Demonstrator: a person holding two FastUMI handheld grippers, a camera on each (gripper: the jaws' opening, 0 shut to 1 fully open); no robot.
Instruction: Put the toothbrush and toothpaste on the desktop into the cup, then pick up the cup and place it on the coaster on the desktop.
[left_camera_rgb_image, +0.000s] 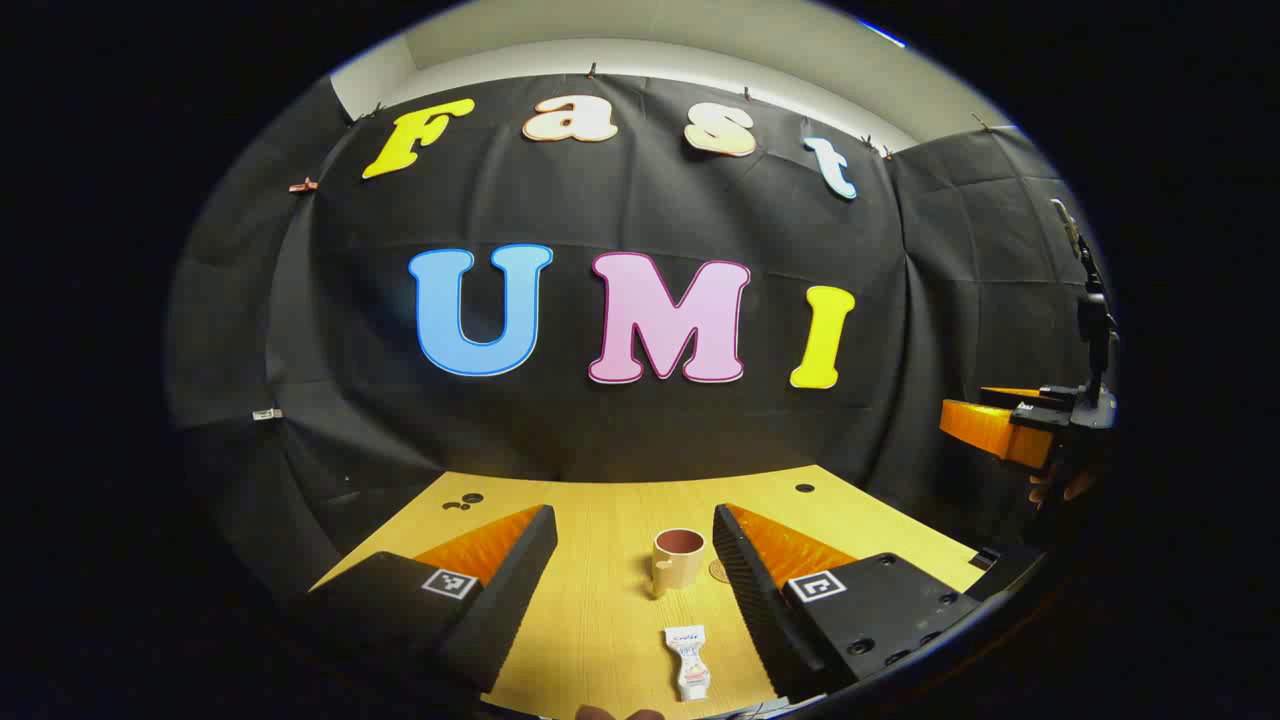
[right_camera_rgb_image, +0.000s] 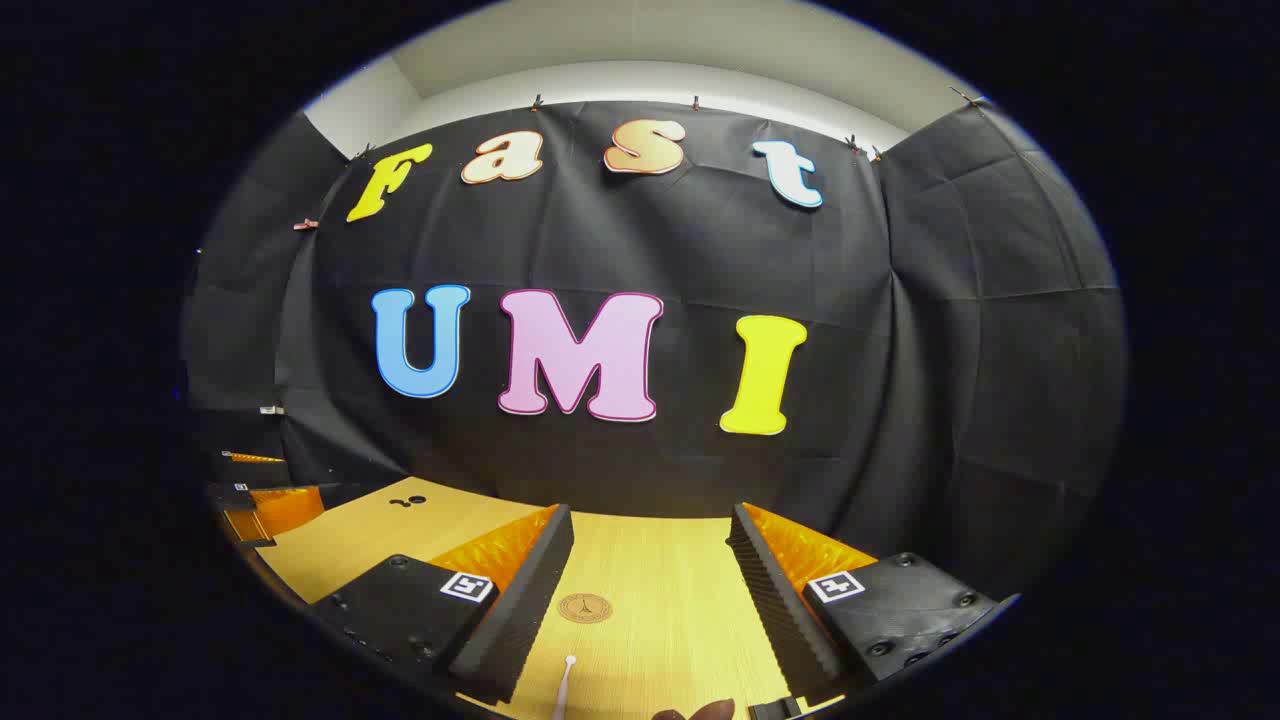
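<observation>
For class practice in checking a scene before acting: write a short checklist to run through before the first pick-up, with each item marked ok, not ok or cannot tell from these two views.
1. Left gripper open and holding nothing: ok.
2. Right gripper open and holding nothing: ok.
3. Cup upright, mouth open to take things: ok.
4. Toothpaste lying free on the desktop, between the left gripper's fingers and nearer than the cup: ok.
5. Toothbrush whole and free to grasp: cannot tell, as just its tip shows at the bottom edge.
6. Coaster bare, nothing on it: ok.
</observation>
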